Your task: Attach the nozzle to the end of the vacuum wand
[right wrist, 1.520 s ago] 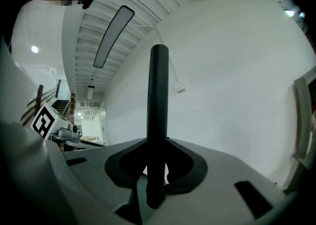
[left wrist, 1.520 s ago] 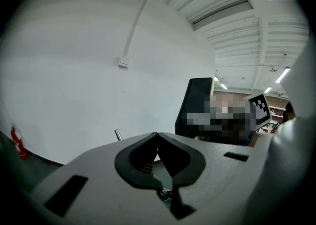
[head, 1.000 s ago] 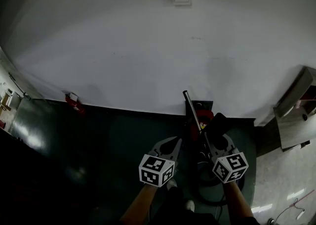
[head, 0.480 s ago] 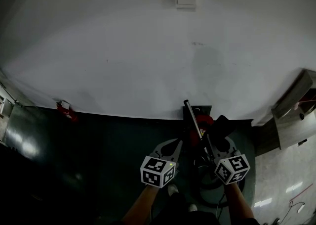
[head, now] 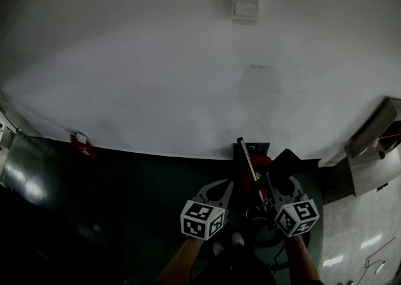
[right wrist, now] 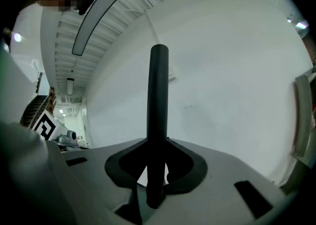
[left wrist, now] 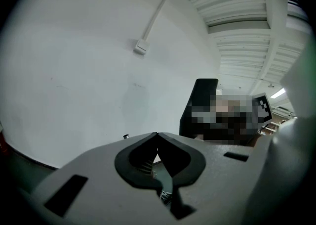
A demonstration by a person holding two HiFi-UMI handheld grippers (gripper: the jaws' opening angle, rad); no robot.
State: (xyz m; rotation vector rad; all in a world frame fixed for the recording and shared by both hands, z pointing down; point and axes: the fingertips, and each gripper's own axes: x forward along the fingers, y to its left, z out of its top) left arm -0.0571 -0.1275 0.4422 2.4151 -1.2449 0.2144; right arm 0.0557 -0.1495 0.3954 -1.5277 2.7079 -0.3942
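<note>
White wall (head: 156, 77) is filling most of the head view, and a dark green floor (head: 125, 202) is running along its foot. At about 5 o'clock from that view's centre, the vacuum wand (head: 246, 156) is slanting up toward the wall, its top end leaning to 11 o'clock. In the right gripper view the wand (right wrist: 159, 110) is standing straight up toward 12 o'clock, looking dark against the wall. The right hand-held gripper (head: 283, 185) (right wrist: 158, 142) is clamping the wand's lower part between its jaws. The red vacuum body (head: 262, 161) is sitting on the floor just behind the wand. A black flat part (head: 287, 160) is showing at 3 o'clock of the wand; I cannot tell what it is. At 9 o'clock of the right one, the left hand-held gripper (head: 220, 183) (left wrist: 157, 134) is pointing at the wall with its jaws pressed together and nothing between them. A wall box (head: 245, 7) is hanging at 12 o'clock above the wand. A small red object (head: 80, 146) is lying at the wall's foot at 9 o'clock, well apart.
</note>
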